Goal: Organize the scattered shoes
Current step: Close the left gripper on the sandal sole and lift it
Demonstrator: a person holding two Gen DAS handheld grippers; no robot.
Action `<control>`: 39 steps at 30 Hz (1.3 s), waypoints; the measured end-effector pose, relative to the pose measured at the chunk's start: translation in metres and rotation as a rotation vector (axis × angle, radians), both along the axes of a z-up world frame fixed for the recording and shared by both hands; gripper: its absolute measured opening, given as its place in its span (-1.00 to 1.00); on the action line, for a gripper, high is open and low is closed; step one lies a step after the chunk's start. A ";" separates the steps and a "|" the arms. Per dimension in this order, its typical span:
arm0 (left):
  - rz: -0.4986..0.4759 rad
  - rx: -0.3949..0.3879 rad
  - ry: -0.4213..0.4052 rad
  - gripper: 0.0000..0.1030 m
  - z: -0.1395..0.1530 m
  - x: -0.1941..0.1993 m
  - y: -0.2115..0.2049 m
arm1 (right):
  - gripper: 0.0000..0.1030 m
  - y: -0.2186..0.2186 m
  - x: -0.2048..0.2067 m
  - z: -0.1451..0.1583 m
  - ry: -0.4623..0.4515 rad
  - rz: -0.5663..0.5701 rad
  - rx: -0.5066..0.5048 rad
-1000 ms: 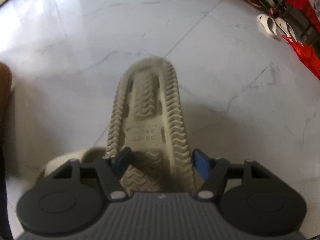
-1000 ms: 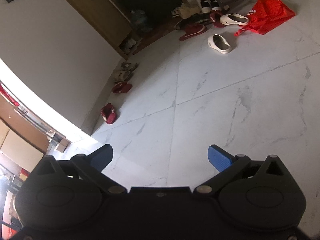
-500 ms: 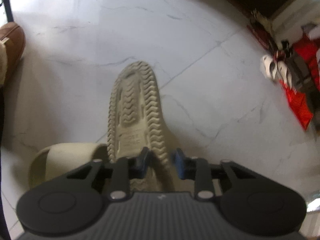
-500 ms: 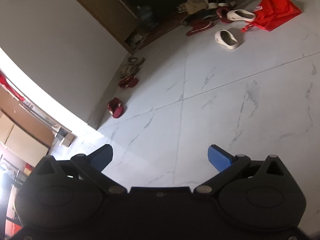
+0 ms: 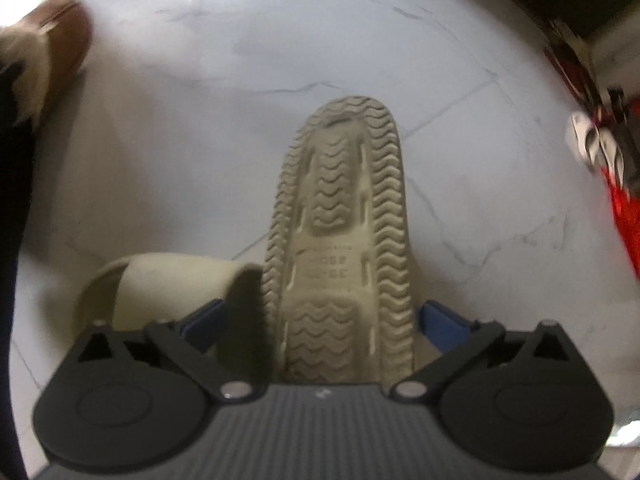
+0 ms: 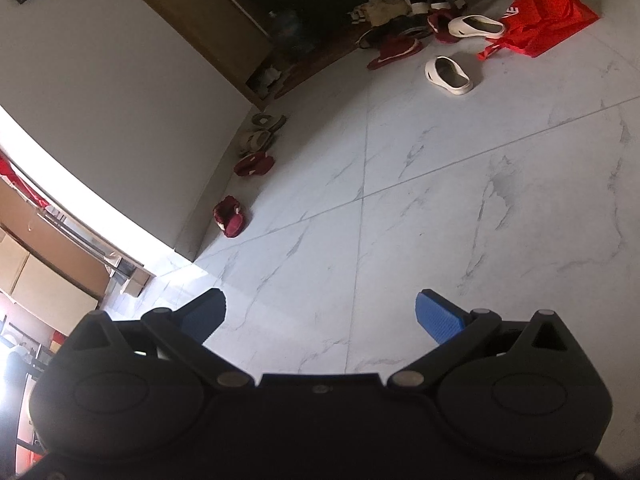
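Beige slipper [image 5: 344, 240] is seen sole-up on the marble floor [image 5: 480, 160] between the left gripper [image 5: 320, 320], whose jaws have just been opening wide; contact is hidden. The right gripper [image 6: 320, 316] is held open, empty.

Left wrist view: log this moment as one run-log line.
left gripper: open, jaws just opened, astride beige slide sandal | sandal: sole facing camera | strap: toward left | right gripper: open, empty

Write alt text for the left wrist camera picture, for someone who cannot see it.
A beige slipper lies sole-up on white marble floor, its heel between the wide-open fingers of the left gripper. Its matching slipper sits just left, strap up, and a brown furry shoe shows at the top left edge.
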State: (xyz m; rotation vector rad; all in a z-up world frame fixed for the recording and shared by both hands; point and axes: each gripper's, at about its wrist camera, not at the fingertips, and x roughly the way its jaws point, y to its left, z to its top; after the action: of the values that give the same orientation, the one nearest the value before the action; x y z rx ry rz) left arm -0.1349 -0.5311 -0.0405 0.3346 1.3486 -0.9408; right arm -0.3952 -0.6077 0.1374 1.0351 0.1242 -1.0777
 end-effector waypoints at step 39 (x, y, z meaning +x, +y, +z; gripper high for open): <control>-0.153 -0.155 -0.041 -0.59 0.028 -0.027 0.000 | 1.00 -0.003 -0.014 -0.019 -0.058 -0.016 0.075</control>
State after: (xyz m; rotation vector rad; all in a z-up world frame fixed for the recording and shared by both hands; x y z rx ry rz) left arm -0.1616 -0.5308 -0.0123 0.3399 1.2170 -1.1534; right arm -0.4096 -0.6111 0.1188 1.1357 0.1109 -1.0633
